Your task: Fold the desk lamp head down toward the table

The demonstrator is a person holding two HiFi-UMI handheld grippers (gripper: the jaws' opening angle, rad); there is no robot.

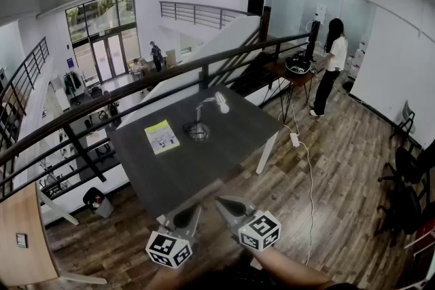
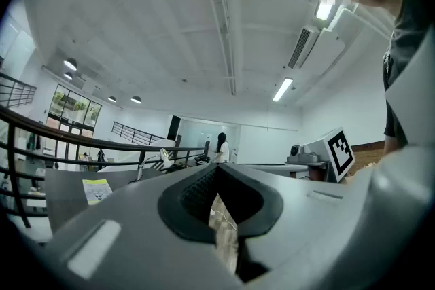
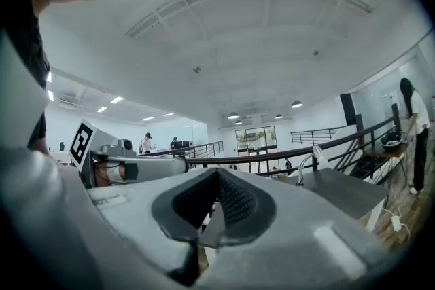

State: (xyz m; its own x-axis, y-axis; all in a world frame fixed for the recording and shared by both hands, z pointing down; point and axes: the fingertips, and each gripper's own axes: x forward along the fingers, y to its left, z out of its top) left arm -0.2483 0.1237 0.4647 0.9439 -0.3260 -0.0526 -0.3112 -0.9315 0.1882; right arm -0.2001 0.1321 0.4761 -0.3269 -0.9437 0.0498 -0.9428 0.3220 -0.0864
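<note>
The desk lamp stands upright on the dark grey table (image 1: pixel 224 146), its round base (image 1: pixel 198 132) near the middle and its white head (image 1: pixel 221 102) raised on a thin curved arm. It also shows small and far off in both gripper views, lamp (image 2: pixel 163 158) and lamp (image 3: pixel 314 154). My left gripper (image 1: pixel 190 212) and right gripper (image 1: pixel 223 202) hover side by side off the table's near edge, well short of the lamp. Both point level toward the table. Each pair of jaws is shut tip to tip with nothing between them, left gripper (image 2: pixel 217 173), right gripper (image 3: pixel 217 174).
A yellow-green booklet (image 1: pixel 162 136) lies on the table left of the lamp. A dark railing (image 1: pixel 136 88) runs behind the table over a drop to a lower floor. A power strip with cable (image 1: pixel 294 139) lies on the wooden floor at right. A person (image 1: pixel 332 68) stands by a small table far right.
</note>
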